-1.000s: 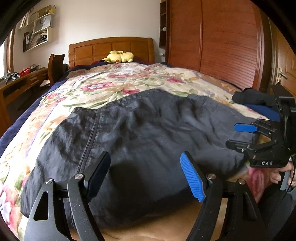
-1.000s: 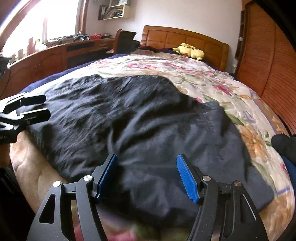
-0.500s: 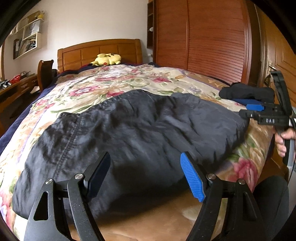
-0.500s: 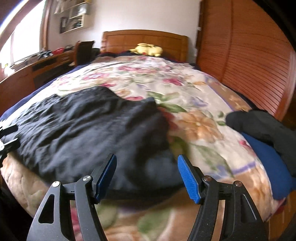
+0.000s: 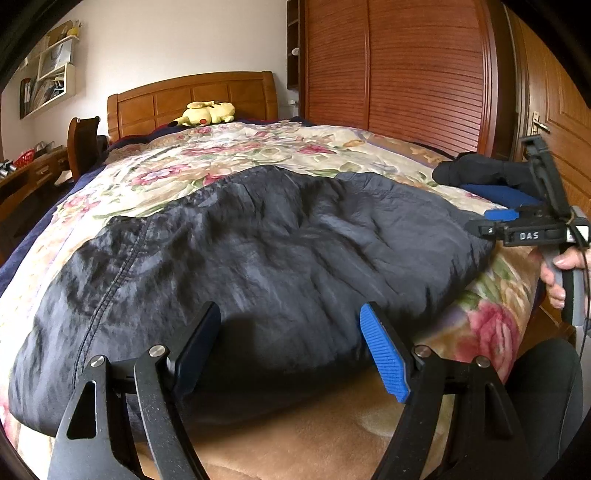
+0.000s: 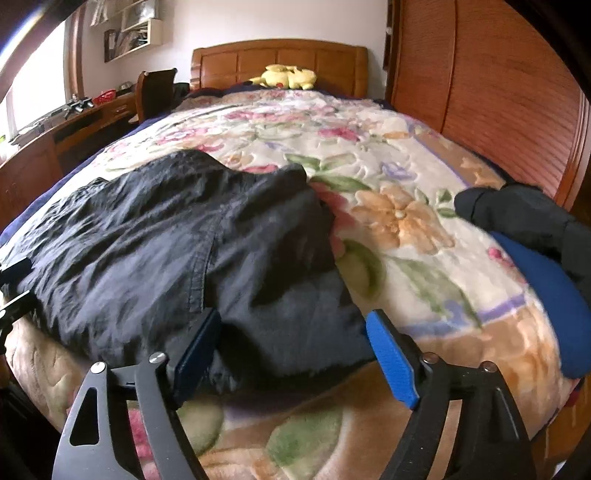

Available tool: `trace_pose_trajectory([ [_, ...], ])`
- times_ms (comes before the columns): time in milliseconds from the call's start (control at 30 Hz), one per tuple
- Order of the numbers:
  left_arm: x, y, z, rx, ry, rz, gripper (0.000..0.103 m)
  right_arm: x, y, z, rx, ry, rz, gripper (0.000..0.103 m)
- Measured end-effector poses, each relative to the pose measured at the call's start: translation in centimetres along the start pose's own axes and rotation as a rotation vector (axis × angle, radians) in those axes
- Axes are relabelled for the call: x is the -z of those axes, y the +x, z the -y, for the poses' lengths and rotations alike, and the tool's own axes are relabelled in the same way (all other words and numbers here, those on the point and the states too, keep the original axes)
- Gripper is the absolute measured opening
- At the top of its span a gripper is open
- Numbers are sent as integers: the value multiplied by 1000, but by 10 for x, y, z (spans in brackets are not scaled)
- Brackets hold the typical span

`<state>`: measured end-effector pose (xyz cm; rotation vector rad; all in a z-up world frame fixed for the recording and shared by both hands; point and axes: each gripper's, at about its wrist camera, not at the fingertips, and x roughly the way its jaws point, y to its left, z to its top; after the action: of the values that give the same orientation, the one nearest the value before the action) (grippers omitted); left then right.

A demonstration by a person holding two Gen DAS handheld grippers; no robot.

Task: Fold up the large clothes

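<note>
Over the dark garment (image 5: pixel 258 251) spread on the floral blanket (image 5: pixel 236 155), the left gripper (image 5: pixel 290 332) hangs wide and empty while the right gripper (image 6: pixel 293 343) is opening, gripping nothing

Right gripper (image 5: pixel 496 221) in the left wrist view — cut by the frame edge, the hand (image 5: pixel 561 275) half gone; shelf clutter (image 6: pixel 127 29) too blurred to read.

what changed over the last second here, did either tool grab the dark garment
No grab. The right tool swung rightward along the near edge of the bed, from over the middle of the dark garment to its right end, and its jaws are opening with only the garment's edge below them. The left tool kept open and empty. The garment and the yellow plush toy stayed put.
</note>
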<state>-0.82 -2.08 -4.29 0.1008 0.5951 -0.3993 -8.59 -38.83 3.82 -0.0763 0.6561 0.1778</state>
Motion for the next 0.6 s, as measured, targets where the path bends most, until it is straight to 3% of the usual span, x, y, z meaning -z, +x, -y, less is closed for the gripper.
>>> trace_pose_trajectory([
  [233, 2, 0, -1, 5, -4, 0, 79, 2, 20, 8, 8, 49, -33, 95],
  [600, 2, -1, -1, 3, -4, 1, 79, 10, 33, 20, -59, 126, -38, 96],
])
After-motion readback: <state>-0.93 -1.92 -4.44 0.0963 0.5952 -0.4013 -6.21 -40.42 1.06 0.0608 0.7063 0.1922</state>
